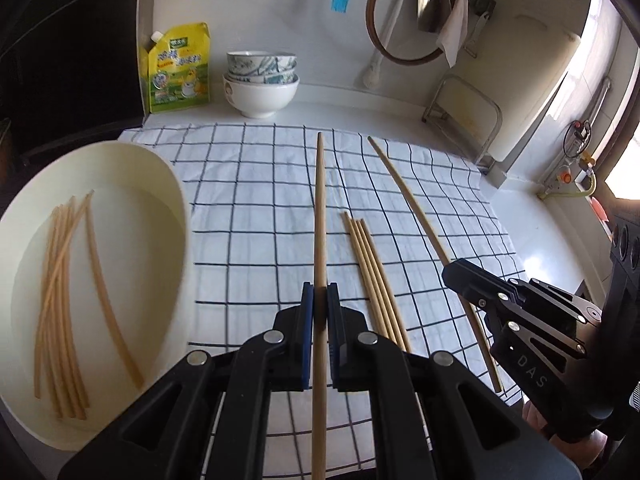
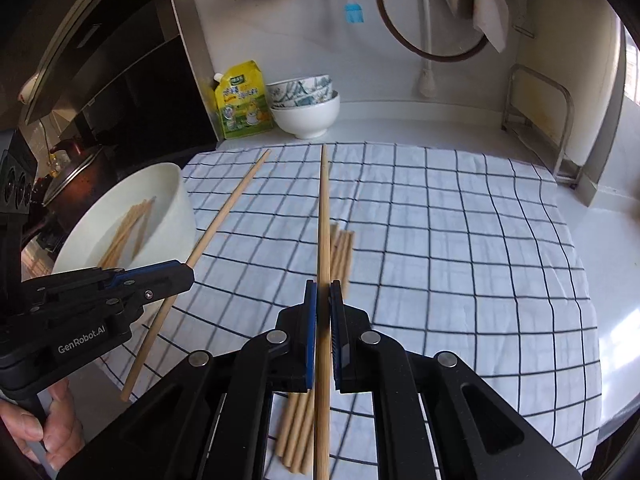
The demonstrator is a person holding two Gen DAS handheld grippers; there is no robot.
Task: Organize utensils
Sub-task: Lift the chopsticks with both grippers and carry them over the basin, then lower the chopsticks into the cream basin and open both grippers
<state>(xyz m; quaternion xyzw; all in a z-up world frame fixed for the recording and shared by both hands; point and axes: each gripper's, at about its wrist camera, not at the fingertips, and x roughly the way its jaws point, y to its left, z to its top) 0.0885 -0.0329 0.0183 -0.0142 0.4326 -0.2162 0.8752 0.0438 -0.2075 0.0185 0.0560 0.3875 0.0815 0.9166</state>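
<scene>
Your left tongs (image 1: 320, 308) clamp one long chopstick (image 1: 320, 208); your right tongs (image 2: 323, 300) clamp another chopstick (image 2: 324, 208); three loose chopsticks (image 1: 372, 280) lie mid-tabletop (image 1: 360, 112).

Both tools (image 1: 320, 300) (image 2: 323, 292) clamped, angled downward

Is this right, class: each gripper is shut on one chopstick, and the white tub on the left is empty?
Not quite. The left gripper and right gripper are each shut on one chopstick, but the white tub is not empty: the left wrist view shows several chopsticks lying in it.
</scene>
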